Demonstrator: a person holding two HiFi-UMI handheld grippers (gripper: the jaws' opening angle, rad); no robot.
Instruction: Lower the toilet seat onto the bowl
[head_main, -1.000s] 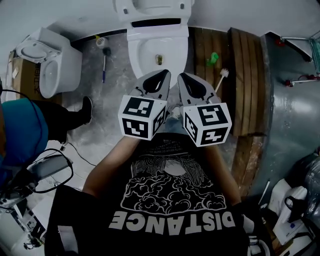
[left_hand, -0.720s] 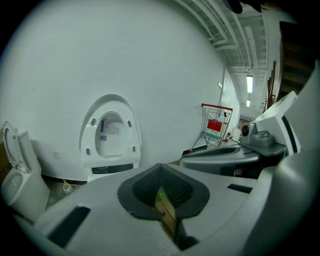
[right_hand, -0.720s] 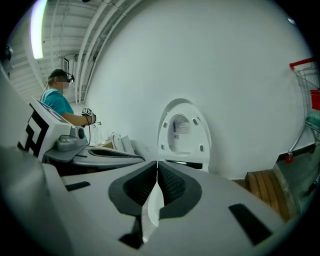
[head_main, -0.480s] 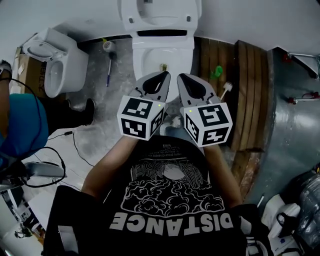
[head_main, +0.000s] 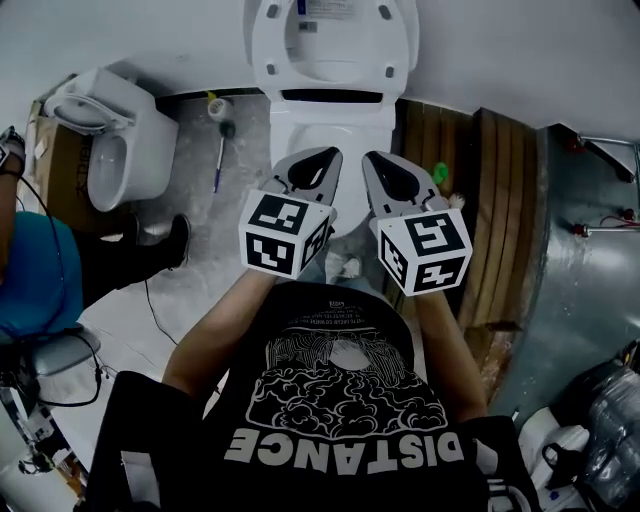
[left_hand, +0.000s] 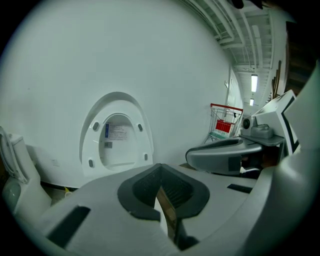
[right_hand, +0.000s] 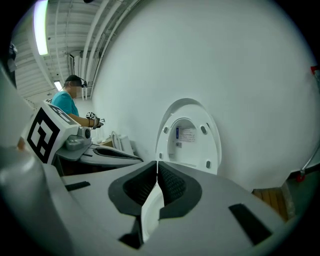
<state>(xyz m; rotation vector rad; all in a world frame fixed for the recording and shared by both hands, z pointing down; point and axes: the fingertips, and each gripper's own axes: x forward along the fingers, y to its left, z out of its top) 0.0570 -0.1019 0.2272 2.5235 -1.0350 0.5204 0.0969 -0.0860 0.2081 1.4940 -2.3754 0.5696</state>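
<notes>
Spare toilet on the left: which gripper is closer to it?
Left. The left gripper sits on the spare toilet's side; the right gripper is farther over, toward the wooden boards.

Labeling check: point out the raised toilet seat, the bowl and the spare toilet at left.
toilet seat (head_main: 268, 50), head view, left side of ring
bowl (head_main: 340, 125), head view, rear top surface
spare toilet (head_main: 150, 130), head view, outer side wall

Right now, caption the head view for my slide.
Left tongs and right tongs, both shut and empty, hover before a toilet with its seat upright.
</notes>
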